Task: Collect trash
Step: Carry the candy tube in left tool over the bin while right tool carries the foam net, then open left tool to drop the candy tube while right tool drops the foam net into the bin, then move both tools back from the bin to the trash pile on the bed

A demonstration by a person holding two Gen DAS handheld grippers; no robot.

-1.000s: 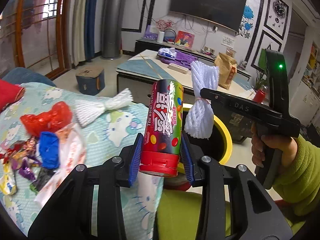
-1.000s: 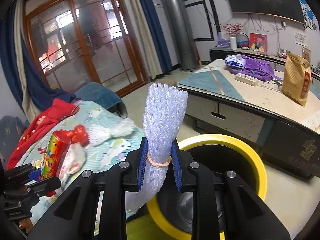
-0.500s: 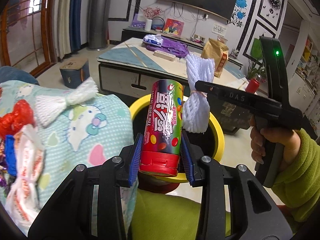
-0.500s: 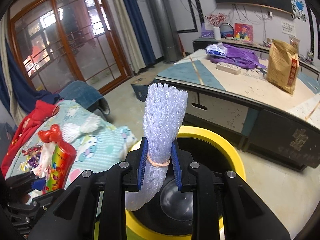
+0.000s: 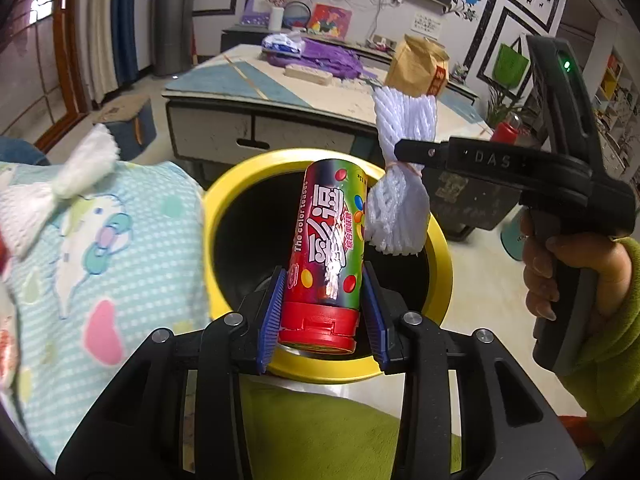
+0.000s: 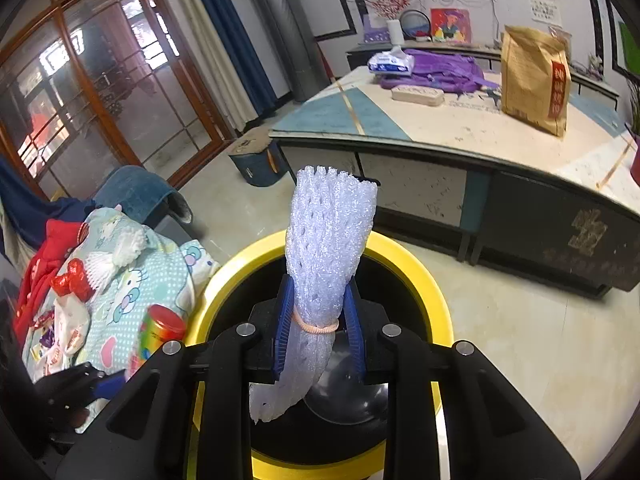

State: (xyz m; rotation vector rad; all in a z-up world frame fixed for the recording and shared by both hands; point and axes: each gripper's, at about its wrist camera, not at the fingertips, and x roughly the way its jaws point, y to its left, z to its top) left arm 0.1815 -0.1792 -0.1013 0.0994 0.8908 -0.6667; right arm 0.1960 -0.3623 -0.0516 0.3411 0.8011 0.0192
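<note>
Yellow-rimmed round black trash bin sits directly below both loads. Left gripper pinches the red-capped colourful cylindrical candy tube, long axis upright, over the bin's near rim. Right gripper pinches the white foam-net sleeve bundle at its rubber band, upright over the mouth; judged ready to release.

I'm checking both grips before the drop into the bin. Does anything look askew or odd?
Nothing stands out. The left gripper squarely clamps the red-capped candy tube, and the right gripper clamps the white foam fruit net at its rubber-banded waist; both are over the yellow-rimmed black bin.
</note>
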